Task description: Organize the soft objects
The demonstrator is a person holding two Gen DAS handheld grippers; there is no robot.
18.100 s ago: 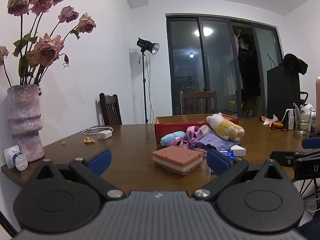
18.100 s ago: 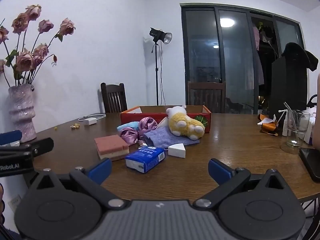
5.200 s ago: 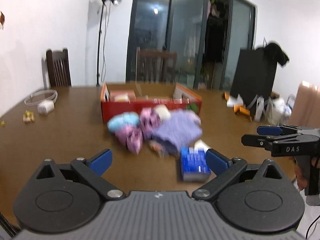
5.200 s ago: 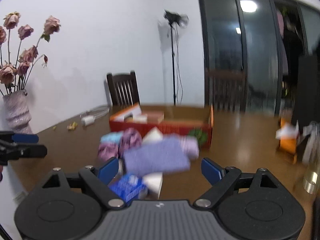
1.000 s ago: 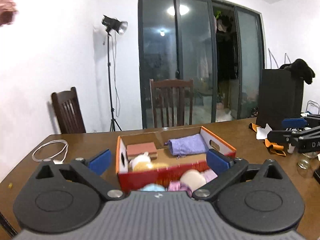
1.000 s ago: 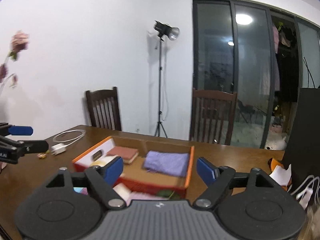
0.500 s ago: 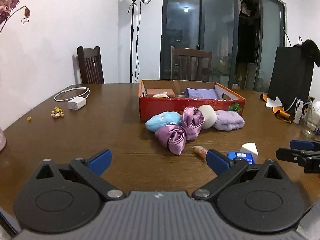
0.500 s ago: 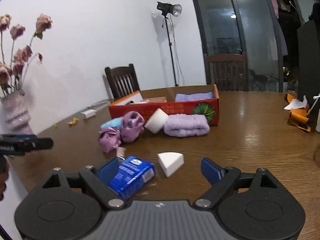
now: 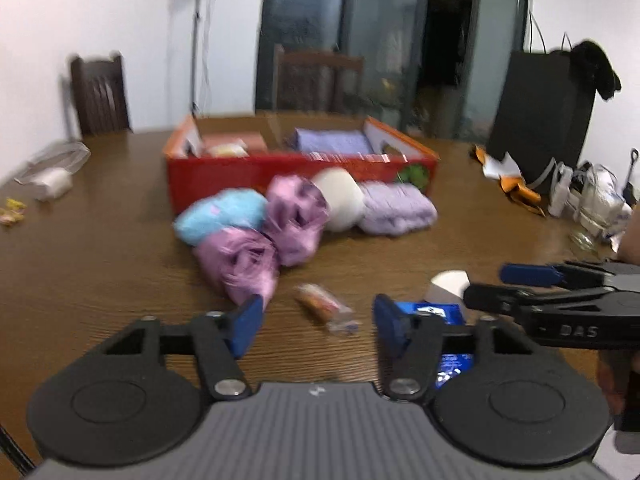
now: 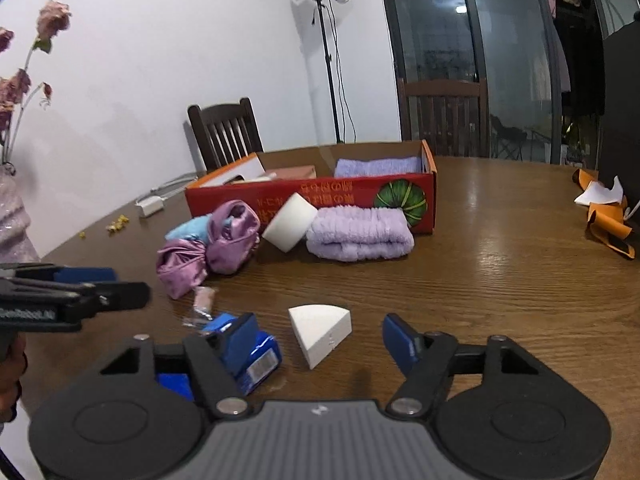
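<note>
A red cardboard box [image 9: 300, 172] [image 10: 320, 196] stands mid-table, holding a folded purple towel [image 10: 376, 168] and a pink sponge [image 10: 292, 172]. In front of it lie a light blue plush [image 9: 220, 216], two purple satin bundles [image 9: 240, 264] [image 10: 232, 232], a round white sponge [image 10: 290, 222] and a rolled lilac towel [image 10: 360, 232]. My left gripper [image 9: 319, 322] is closing, with a small wrapped snack [image 9: 324, 308] lying loose just ahead between its fingers. My right gripper [image 10: 320, 338] is closing around a white wedge sponge [image 10: 320, 330]; its pads do not touch it. A blue tissue pack [image 10: 252, 356] sits beside the left finger.
A pink vase of dried roses [image 10: 12, 216] stands at the table's left edge. A white charger with cable [image 10: 150, 208] and yellow crumbs lie behind it. Orange paper scraps [image 10: 608, 216], bottles and a glass [image 9: 584, 240] crowd the right side. Chairs stand behind the table.
Both grippers have sunk toward the table and tipped downward, and both pairs of jaws have narrowed. The snack and the wedge sponge now sit between the fingers. The left view is motion-blurred.
</note>
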